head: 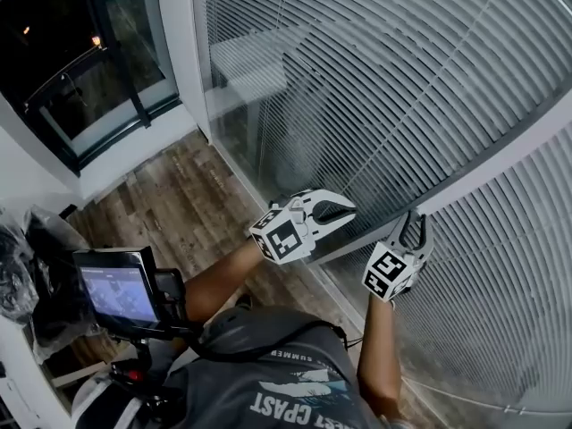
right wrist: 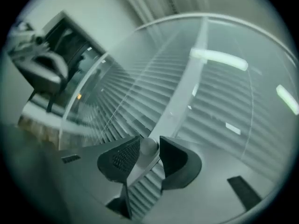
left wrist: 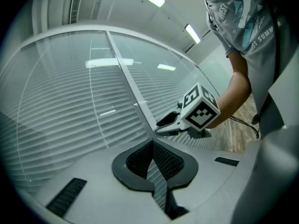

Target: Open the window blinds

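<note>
Right tongs (right wrist: 150,145) clamped on knob (right wrist: 148,149), left tongs (left wrist: 153,144) closed, empty

The person's grey shirt (head: 286,391) at six o'clock says "SUMMER" in small letters; bigger ones beside it look like "COAST".

We wear a grey short-sleeved T-shirt (head: 286,390) with white and teal lettering printed across the chest. Our left tool (head: 338,211) and right tool (head: 415,225) are white plastic with dark, ribbed jaw pads. Each bears a white cube printed with black square markers (head: 284,238).
</note>
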